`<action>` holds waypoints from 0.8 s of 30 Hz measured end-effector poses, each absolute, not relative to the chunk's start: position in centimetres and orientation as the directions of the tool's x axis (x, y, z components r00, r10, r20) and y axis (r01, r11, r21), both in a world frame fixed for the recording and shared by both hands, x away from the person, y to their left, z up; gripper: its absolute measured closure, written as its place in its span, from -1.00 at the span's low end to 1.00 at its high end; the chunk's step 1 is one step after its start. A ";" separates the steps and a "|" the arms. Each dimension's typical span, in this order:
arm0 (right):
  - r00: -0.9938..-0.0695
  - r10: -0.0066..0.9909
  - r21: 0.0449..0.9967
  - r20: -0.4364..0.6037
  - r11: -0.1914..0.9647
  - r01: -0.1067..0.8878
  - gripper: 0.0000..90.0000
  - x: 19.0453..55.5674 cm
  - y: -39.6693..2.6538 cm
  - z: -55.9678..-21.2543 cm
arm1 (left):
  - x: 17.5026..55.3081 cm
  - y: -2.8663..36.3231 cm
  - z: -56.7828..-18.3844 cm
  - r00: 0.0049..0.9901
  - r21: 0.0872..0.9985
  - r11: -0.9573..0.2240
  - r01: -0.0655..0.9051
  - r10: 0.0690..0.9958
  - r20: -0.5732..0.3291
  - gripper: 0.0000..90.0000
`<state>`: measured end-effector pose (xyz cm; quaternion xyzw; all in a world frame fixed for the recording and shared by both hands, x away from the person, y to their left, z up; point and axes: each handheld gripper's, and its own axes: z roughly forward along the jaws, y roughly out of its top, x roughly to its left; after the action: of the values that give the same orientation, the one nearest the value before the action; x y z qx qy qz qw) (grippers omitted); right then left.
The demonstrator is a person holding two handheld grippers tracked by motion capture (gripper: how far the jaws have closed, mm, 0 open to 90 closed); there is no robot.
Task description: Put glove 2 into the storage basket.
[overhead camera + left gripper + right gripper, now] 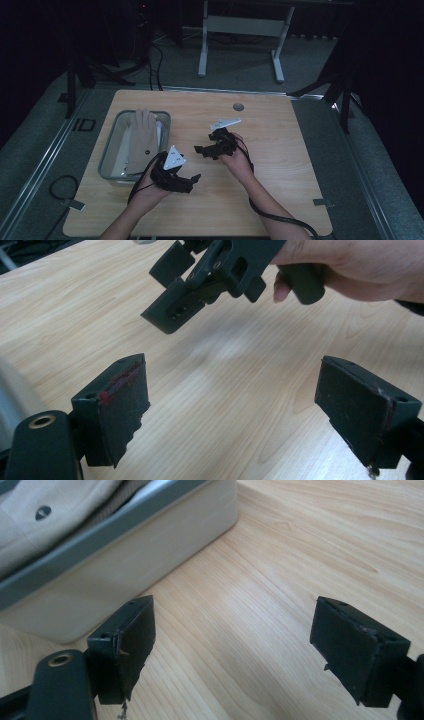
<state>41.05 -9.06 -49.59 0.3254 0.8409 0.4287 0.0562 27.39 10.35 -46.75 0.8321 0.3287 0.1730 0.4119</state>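
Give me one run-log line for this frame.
left gripper: open, empty | right gripper: open, empty | glove: lying in bin | both grippers over table

Light wooden table (280,150); clear bin (112,150) resting at left side

Beige glove (142,137) lies flat in the clear bin (111,131) on the table's left side, fingers pointing away, small dark dot on it, maybe a logo, hard to tell.
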 end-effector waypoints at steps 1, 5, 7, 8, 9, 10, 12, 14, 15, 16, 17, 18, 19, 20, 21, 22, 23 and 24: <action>-0.782 0.596 0.758 0.184 0.420 0.499 -0.60 41.0 -9.3 -49.8 | 27.4 10.2 -47.0 0.728 0.802 -0.442 0.403 0.686 0.012 -0.68; -0.779 0.598 0.756 0.190 0.417 0.505 -0.60 40.6 -10.0 -50.3 | 27.3 9.7 -47.6 0.740 0.803 -0.444 0.399 0.673 0.004 -0.68; -0.777 0.599 0.757 0.191 0.414 0.505 -0.60 40.4 -10.6 -50.8 | 27.3 9.3 -48.2 0.745 0.801 -0.446 0.399 0.667 0.000 -0.68; -0.777 0.601 0.757 0.188 0.415 0.504 -0.60 40.3 -10.8 -50.9 | 27.3 9.1 -48.4 0.751 0.802 -0.447 0.397 0.661 -0.003 -0.68; -0.777 0.601 0.758 0.186 0.415 0.503 -0.60 40.2 -11.0 -51.1 | 27.3 8.9 -48.7 0.756 0.803 -0.445 0.397 0.655 -0.010 -0.69; -0.777 0.602 0.759 0.186 0.414 0.502 -0.60 40.1 -11.2 -51.4 | 27.2 8.8 -49.0 0.759 0.799 -0.452 0.396 0.651 -0.008 -0.68; -0.776 0.602 0.761 0.186 0.411 0.502 -0.60 39.9 -11.7 -51.9 | 27.2 8.5 -49.5 0.769 0.798 -0.460 0.389 0.639 -0.007 -0.68; -0.776 0.603 0.764 0.186 0.407 0.500 -0.61 39.7 -12.3 -52.4 | 27.2 8.2 -50.1 0.775 0.796 -0.465 0.387 0.632 -0.008 -0.68; -0.776 0.603 0.767 0.184 0.405 0.498 -0.61 39.6 -12.5 -52.6 | 27.2 8.1 -50.3 0.777 0.798 -0.464 0.385 0.630 -0.009 -0.68; -0.778 0.602 0.767 0.182 0.408 0.495 -0.61 39.5 -12.7 -52.9 | 27.2 8.0 -50.5 0.777 0.799 -0.462 0.386 0.629 -0.012 -0.68; -0.780 0.599 0.769 0.180 0.409 0.491 -0.62 39.4 -13.0 -53.2 | 27.2 7.9 -50.8 0.779 0.797 -0.463 0.388 0.627 -0.014 -0.68; -0.781 0.599 0.771 0.176 0.410 0.488 -0.62 39.2 -13.2 -53.5 | 27.2 7.9 -51.0 0.780 0.797 -0.463 0.389 0.626 -0.016 -0.68; -0.785 0.595 0.770 0.174 0.414 0.485 -0.62 39.1 -13.4 -53.7 | 27.3 7.8 -51.3 0.780 0.797 -0.460 0.391 0.625 -0.022 -0.68; -0.790 0.588 0.770 0.172 0.419 0.480 -0.63 38.9 -13.6 -53.9 | 27.3 7.7 -51.5 0.784 0.798 -0.460 0.390 0.620 -0.026 -0.68; -0.792 0.587 0.772 0.167 0.422 0.475 -0.63 38.7 -13.9 -54.1 | 27.3 7.6 -51.8 0.788 0.799 -0.456 0.393 0.615 -0.037 -0.68; -0.793 0.589 0.774 0.155 0.426 0.468 -0.63 38.6 -14.1 -54.3 | 27.3 7.6 -52.0 0.792 0.795 -0.461 0.395 0.609 -0.040 -0.68; -0.793 0.590 0.774 0.151 0.428 0.466 -0.63 38.4 -14.3 -54.4 | 27.3 7.5 -52.2 0.795 0.795 -0.464 0.391 0.605 -0.038 -0.68; -0.796 0.587 0.778 0.149 0.427 0.461 -0.63 38.3 -14.6 -54.6 | 27.3 7.4 -52.4 0.797 0.795 -0.463 0.392 0.603 -0.042 -0.68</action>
<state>38.26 -14.57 -54.58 0.3113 0.8415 0.4355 0.0727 27.27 7.37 -52.35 0.8465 0.2938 0.1235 0.4265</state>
